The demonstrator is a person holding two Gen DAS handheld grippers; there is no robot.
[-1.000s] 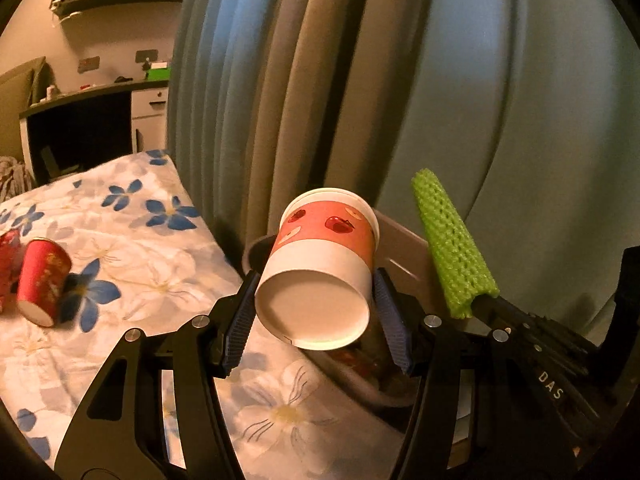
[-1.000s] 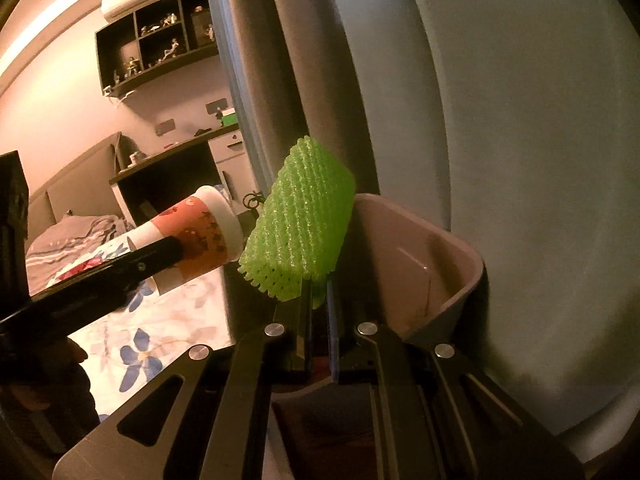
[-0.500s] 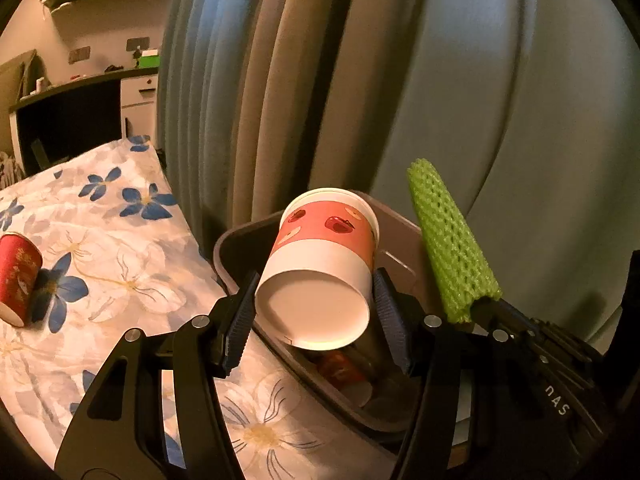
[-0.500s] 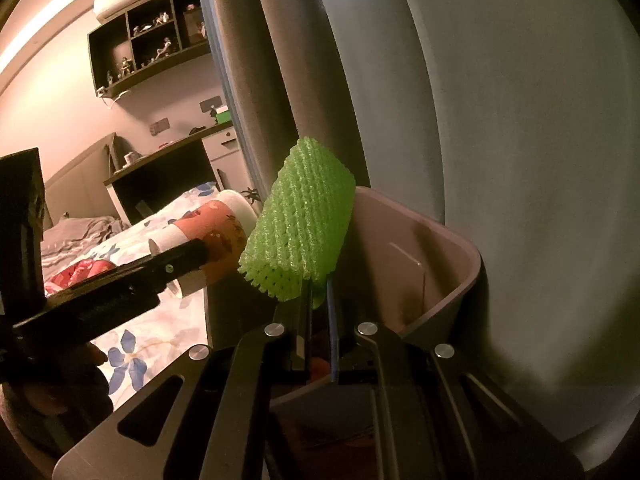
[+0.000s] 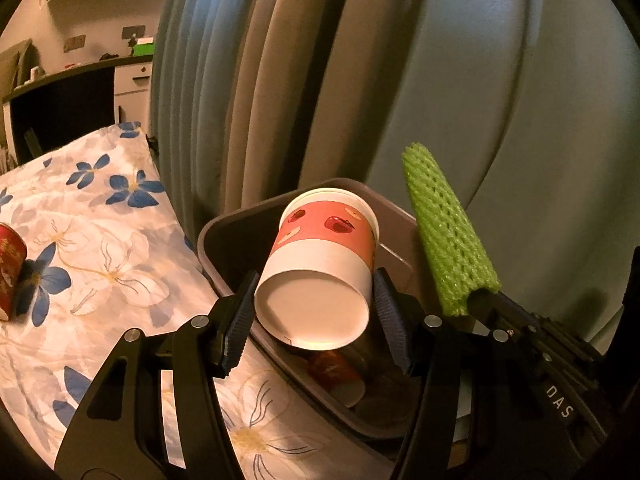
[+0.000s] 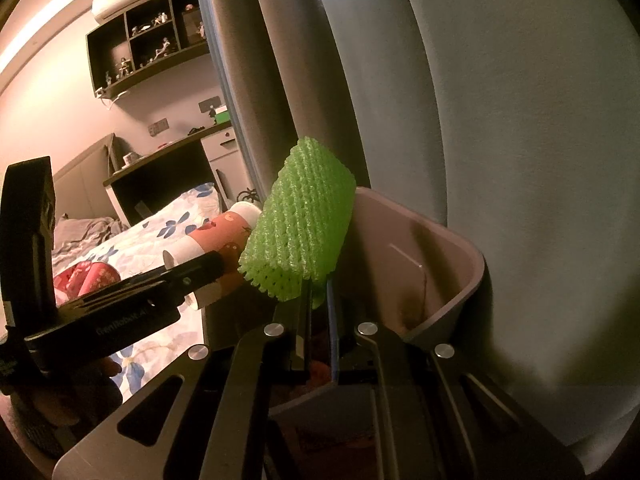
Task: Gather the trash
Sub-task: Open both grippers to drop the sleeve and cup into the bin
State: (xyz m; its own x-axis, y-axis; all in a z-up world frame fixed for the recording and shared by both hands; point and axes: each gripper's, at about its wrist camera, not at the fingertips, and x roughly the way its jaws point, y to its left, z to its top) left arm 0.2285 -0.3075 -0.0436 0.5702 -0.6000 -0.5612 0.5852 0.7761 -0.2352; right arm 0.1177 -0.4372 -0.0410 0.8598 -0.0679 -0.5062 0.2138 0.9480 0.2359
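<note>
Both loads moved over bin point(image 5: 224, 224) since a second ago. Left gripper point(image 5: 312, 308) pinched paper cup point(image 5: 320, 264); right gripper point(image 6: 318, 304) pinched green foam net point(image 6: 300, 236) (drop likely next).

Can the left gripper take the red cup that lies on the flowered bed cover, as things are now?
Probably not yet. The left gripper is shut on the paper cup over the bin. The red cup lies apart, with nothing between.
</note>
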